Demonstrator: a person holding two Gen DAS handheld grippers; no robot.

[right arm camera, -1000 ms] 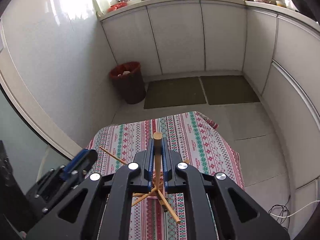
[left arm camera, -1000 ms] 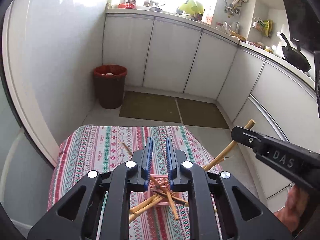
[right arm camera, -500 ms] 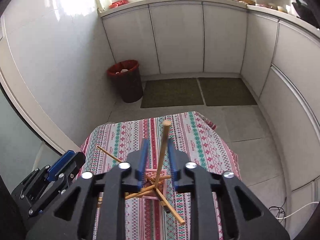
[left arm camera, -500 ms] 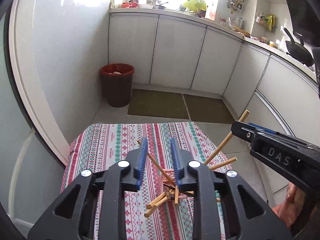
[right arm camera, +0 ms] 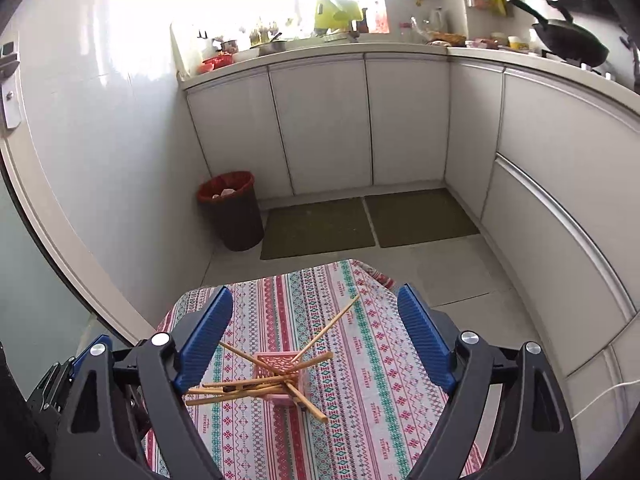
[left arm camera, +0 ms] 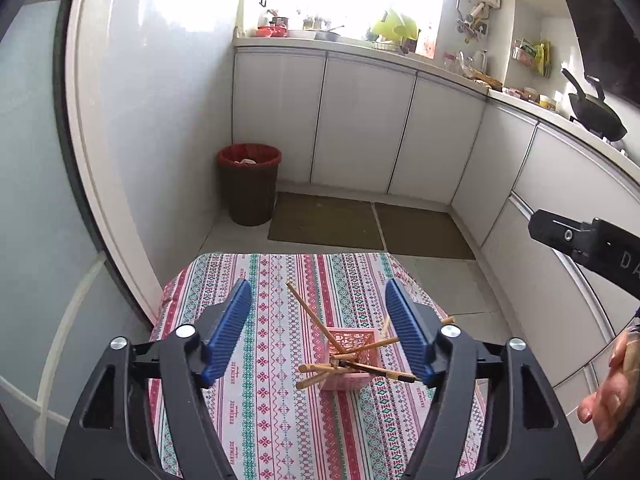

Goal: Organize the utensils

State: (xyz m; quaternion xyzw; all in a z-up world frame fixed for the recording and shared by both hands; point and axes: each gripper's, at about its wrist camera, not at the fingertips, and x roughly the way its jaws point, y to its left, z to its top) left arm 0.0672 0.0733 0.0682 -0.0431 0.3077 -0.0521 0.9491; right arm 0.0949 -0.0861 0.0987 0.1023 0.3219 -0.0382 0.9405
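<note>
A small pink basket (left arm camera: 351,360) (right arm camera: 282,376) stands on the striped tablecloth (left arm camera: 276,420) (right arm camera: 360,400). Several wooden chopsticks (left arm camera: 316,322) (right arm camera: 332,322) stick out of it at different angles. My left gripper (left arm camera: 318,308) is open and empty, held above and behind the basket. My right gripper (right arm camera: 316,316) is open and empty too, also above the basket. The right gripper's body shows at the right edge of the left wrist view (left arm camera: 592,240). Part of the left gripper shows at the lower left of the right wrist view (right arm camera: 60,376).
A dark bin with a red liner (left arm camera: 249,184) (right arm camera: 232,208) stands on the floor by the wall. Two brown mats (left arm camera: 372,222) (right arm camera: 368,220) lie before white cabinets (left arm camera: 360,132). A black wok (left arm camera: 596,114) sits on the counter at right.
Both grippers opened wide and rose away from the basket. The right gripper let go of the chopstick it held; it now leans in the basket.
</note>
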